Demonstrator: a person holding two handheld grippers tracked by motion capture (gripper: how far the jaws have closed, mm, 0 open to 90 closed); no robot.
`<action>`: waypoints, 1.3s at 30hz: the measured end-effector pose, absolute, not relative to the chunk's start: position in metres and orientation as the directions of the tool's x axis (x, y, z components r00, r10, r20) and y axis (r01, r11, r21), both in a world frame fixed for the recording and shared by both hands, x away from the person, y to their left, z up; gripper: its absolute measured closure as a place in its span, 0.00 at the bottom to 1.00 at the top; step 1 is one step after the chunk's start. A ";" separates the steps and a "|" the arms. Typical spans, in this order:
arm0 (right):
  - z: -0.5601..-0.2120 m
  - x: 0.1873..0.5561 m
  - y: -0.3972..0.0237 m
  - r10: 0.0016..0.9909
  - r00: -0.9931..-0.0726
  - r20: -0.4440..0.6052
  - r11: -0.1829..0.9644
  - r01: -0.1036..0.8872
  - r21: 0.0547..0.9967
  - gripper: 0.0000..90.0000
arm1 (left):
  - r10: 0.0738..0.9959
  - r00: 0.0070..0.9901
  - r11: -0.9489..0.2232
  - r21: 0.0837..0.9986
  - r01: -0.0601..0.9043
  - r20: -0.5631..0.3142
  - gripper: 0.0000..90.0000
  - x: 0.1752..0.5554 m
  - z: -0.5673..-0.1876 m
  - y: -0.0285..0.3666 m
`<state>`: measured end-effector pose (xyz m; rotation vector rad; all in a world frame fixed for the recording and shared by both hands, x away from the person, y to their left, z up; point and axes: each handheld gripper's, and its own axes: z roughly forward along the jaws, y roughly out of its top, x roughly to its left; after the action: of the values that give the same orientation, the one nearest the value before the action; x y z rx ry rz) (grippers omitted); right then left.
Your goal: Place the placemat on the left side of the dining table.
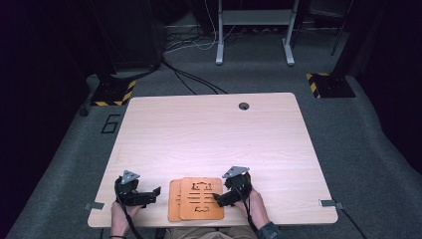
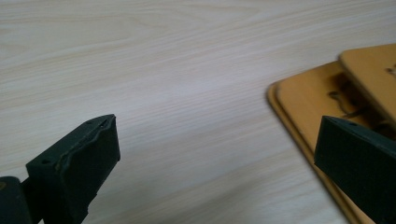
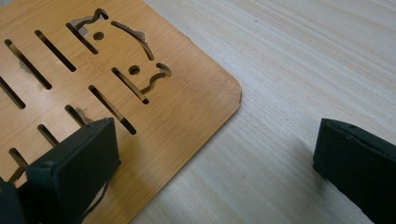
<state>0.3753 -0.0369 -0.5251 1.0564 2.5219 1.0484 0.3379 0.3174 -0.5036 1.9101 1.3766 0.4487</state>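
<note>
Table [image 1: 209, 134]: light wood top, centre of the high view; round cable hole [image 1: 244, 106] near its far edge, upper middle of frame.
Boards: two thin wooden boards stacked at the bottom centre of the high view, near the table's front edge. Top board [image 1: 201, 198] carries cut slots and a curly outline; lower board [image 1: 173, 200] peeks out along the left side.
Left gripper [image 1: 157, 191]: lower left of the high view, held in a hand [image 1: 119, 213], jaws pointing right toward the boards. In the left gripper view the jaws stand wide apart, nothing between them but bare tabletop; right jaw overlaps the stacked boards' edge at frame right.
Right gripper [image 1: 217, 198]: lower right of centre, held in a hand [image 1: 255, 205]. In the right gripper view the jaws are spread; left jaw over the slotted board, right jaw over bare table, the board's rounded corner between them. Contact: cannot tell.
Floor [image 1: 363, 149]: grey carpet; yellow-black striped bases [image 1: 113, 93] at upper left and upper right.
</note>
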 end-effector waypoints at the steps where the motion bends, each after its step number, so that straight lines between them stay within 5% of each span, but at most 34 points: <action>1: -0.525 0.375 -0.037 0.690 -0.720 0.073 0.490 0.539 0.685 0.00 | 0.916 0.378 -0.169 0.726 0.666 -0.133 0.00 0.337 -0.503 0.314; 39: -0.525 0.375 -0.037 0.689 -0.721 0.073 0.489 0.537 0.688 0.00 | 0.759 0.598 -0.304 0.674 0.673 -0.256 0.01 0.340 -0.511 0.218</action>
<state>0.3754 -0.0370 -0.5253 1.0547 2.5212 1.0512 0.3397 0.2183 -0.5107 2.0496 1.1313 0.1407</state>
